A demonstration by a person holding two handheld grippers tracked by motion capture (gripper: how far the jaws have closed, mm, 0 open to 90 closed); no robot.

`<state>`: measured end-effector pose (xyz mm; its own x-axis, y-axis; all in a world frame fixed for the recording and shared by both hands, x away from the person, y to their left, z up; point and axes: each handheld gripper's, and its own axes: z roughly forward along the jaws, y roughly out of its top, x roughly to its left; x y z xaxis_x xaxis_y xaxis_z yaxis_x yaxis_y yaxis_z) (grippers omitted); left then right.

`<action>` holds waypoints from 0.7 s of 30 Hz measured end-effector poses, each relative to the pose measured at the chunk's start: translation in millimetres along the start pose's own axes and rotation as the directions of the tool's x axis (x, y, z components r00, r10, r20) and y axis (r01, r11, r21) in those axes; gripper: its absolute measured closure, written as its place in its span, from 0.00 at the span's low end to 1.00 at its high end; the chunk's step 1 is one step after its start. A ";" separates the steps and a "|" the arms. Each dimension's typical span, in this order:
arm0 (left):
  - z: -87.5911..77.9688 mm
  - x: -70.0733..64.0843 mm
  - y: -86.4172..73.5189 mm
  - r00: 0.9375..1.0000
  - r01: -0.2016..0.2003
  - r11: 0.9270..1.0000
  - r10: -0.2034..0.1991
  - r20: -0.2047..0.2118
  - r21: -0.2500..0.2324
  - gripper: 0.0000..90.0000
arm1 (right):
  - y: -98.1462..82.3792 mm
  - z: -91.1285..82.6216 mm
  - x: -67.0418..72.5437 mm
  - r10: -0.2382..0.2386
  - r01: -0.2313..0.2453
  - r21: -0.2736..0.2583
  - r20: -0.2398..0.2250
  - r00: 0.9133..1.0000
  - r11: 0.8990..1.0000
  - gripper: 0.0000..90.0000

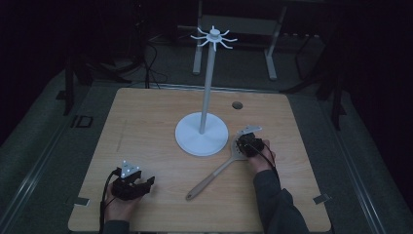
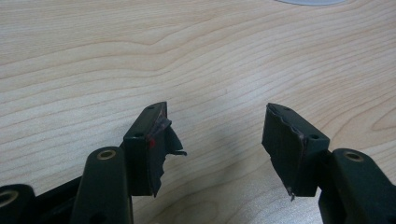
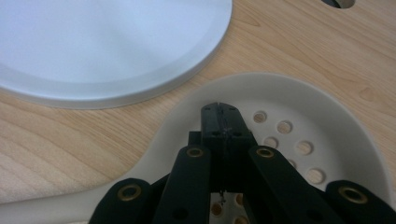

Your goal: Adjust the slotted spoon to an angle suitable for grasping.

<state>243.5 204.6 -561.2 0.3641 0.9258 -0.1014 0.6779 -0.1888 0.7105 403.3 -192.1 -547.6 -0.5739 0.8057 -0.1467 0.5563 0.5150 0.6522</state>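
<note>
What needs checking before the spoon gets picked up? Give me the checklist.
1. Right gripper over the spoon bowl: ok, tips sit above the holed bowl.
2. Right jaws open for a grasp: not ok, they are closed together with nothing between them.
3. Left gripper ready: ok, jaws apart over bare table, holding nothing.
4. Spoon handle free: ok, it lies flat on the table toward the near edge, nothing on it.
5. Stand clearance: cannot tell, its base lies close beside the bowl; contact is unclear.
</note>
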 end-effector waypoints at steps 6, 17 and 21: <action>-0.1 -0.2 -0.2 1.000 0.000 1.000 0.000 0.000 0.001 0.46 | -0.8 -2.9 1.9 -0.005 0.005 0.007 0.022 1.000 1.000 1.00; 0.1 -0.4 -0.2 1.000 -0.002 1.000 0.002 -0.001 0.002 0.46 | -8.6 -8.1 -1.4 -0.005 0.005 0.017 0.040 0.999 1.000 1.00; 0.4 -0.6 -0.2 1.000 -0.003 1.000 0.003 -0.001 0.003 0.46 | -12.2 -10.0 -1.9 -0.006 0.005 0.023 0.045 0.999 1.000 1.00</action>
<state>243.3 203.9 -561.5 0.3654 0.9257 -0.0982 0.6788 -0.1928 0.7085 391.6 -202.8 -547.9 -0.5498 0.8148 -0.1836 0.5670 0.5255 0.6342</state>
